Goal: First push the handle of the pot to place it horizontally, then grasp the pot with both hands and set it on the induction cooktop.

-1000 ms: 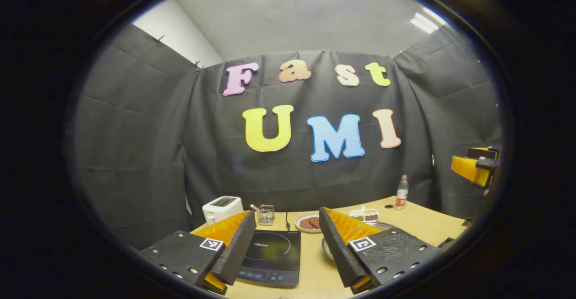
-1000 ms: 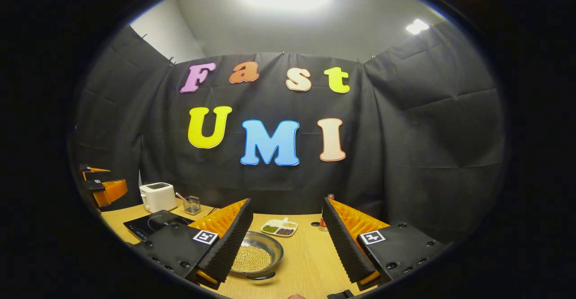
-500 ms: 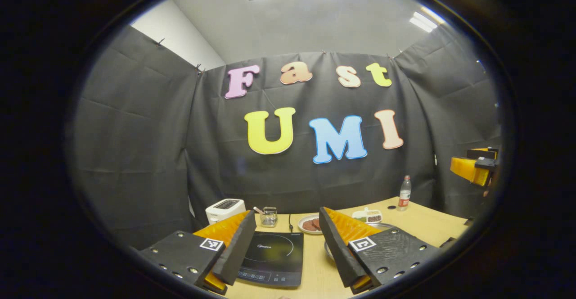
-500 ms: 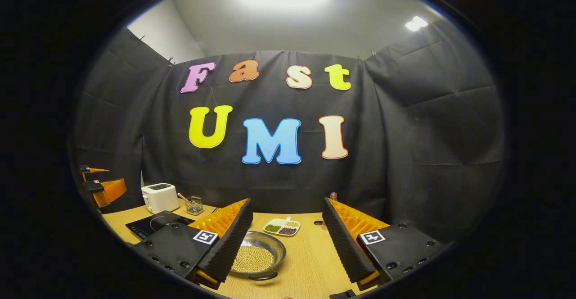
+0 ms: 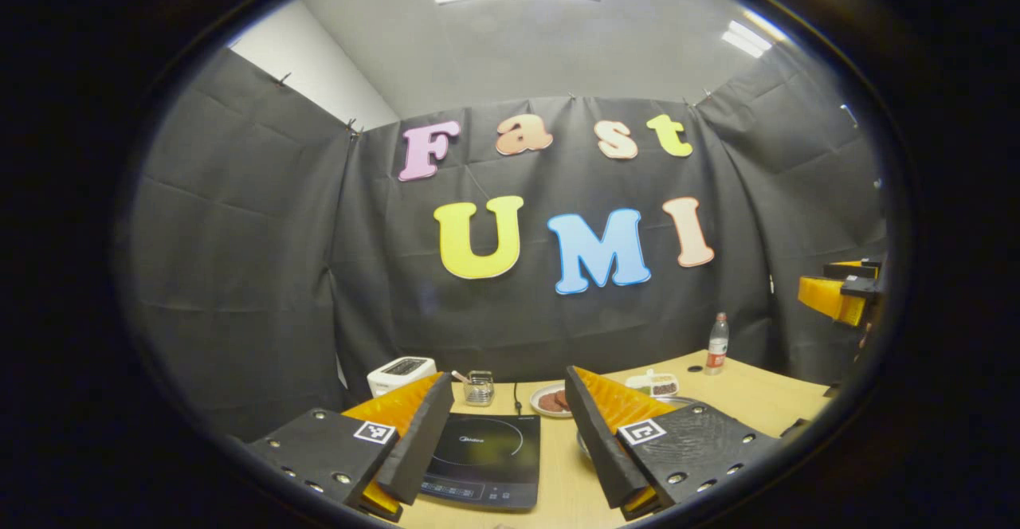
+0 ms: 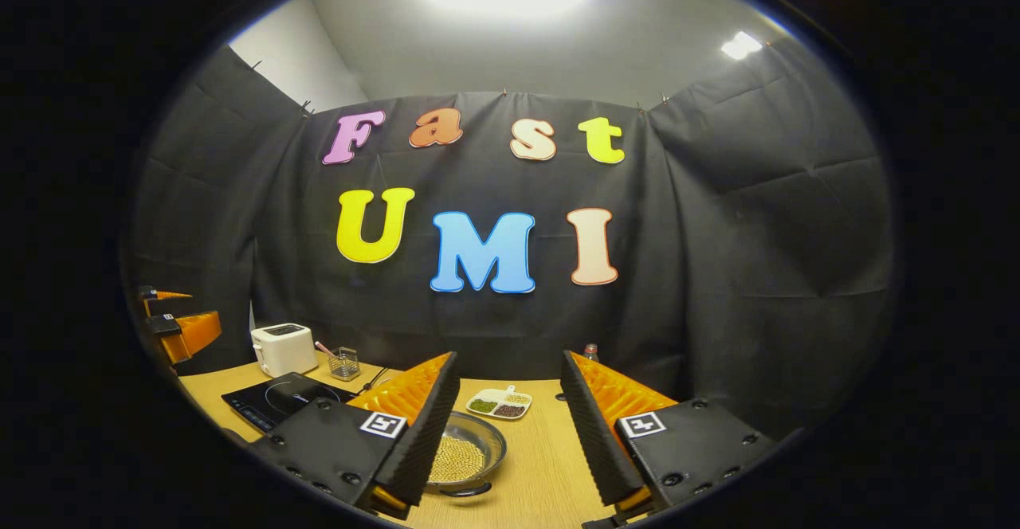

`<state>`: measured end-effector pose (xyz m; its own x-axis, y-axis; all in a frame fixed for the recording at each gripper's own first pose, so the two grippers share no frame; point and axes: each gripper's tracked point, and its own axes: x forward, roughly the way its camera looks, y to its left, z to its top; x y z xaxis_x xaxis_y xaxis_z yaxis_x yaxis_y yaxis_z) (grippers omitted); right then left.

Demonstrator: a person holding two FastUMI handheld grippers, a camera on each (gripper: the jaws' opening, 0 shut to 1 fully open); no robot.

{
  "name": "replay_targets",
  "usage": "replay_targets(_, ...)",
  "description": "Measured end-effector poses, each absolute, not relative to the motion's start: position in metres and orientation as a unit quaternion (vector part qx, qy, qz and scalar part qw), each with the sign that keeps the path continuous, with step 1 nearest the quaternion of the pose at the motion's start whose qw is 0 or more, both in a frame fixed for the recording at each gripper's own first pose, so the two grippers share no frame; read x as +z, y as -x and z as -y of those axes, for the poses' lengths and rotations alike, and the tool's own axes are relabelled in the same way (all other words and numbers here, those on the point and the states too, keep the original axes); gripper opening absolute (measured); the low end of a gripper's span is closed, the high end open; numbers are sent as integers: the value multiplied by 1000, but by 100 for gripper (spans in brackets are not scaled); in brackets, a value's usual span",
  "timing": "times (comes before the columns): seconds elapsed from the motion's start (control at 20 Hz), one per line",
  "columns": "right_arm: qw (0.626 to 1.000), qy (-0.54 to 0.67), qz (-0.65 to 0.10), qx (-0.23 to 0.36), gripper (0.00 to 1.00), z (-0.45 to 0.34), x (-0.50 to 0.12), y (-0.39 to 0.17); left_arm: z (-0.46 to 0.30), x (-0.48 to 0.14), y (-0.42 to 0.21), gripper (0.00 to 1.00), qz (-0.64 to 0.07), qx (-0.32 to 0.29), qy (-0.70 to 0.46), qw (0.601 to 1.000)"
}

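Pot: a shallow round silver metal pot (image 6: 466, 453) filled with small pale yellow beans sits on the light wooden table (image 6: 542, 465), with a short dark handle at its near edge facing the camera in the right gripper view.
Table: the wooden top carries everything else and stands against the booth's black cloth wall.
Cooktop: a flat black square induction cooktop (image 5: 486, 457) lies to the left of the pot, apart from it, with nothing on it.
Left gripper (image 5: 507, 382): held level above the table, fingers pointing at the back wall, jaws spread wide and holding nothing; the cooktop shows between its fingers.
Right gripper (image 6: 508, 363): held level and low, jaws parted a little less wide, gripping nothing; the pot lies between and below its fingers, nearer the left one.
Toaster: a white boxy toaster (image 6: 281, 348) stands behind the cooktop.
Bottle: a clear plastic bottle (image 5: 716, 343) stands at the far right.
Dish: a white divided dish (image 6: 500, 404) of coloured beans lies just beyond the pot.
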<state>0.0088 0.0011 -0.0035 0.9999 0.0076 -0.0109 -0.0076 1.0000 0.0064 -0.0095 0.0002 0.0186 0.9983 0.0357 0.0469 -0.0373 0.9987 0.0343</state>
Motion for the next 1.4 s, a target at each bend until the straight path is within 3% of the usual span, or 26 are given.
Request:
replay_targets(0.15, 1000, -2, -6, 2, 72, -4, -4, -5, -3, 19, 12, 83, 25, 18, -20, 999)
replay_targets(0.2, 1000, -3, -6, 3, 61, -4, -3, -4, -4, 19, 13, 83, 25, 19, -20, 999)
replay_targets(0.25, 1000, -5, -9, 9, 56, -9, -4, -4, -5, 19, 13, 83, 25, 19, -20, 999)
replay_targets(0.45, 1000, 1, -22, 18, 46, -18, -11, -3, -11, 20, 13, 83, 28, 20, -21, 999)
replay_targets(0.5, 1000, 1, -19, 19, 33, -19, -9, -3, -12, 22, 13, 84, 29, 19, -21, 999)
replay_targets(0.65, 1000, 11, -4, 1, 24, -17, 0, -8, -18, 23, 11, 83, 33, 18, -21, 999)
replay_targets(0.7, 1000, 14, -5, 8, 0, -22, -4, -5, -21, 23, 11, 83, 35, 20, -22, 999)
replay_targets(1.05, 994, 41, -75, 74, 2, -73, -41, -4, -50, 20, 7, 84, 40, 21, -11, 999)
replay_targets(1.1, 992, 44, -85, 82, 2, -79, -47, -3, -56, 18, 6, 87, 40, 20, -10, 999)
replay_targets(1.4, 979, 75, -149, 119, 2, -110, -90, 7, -83, 2, 1, 85, 38, 21, 8, 999)
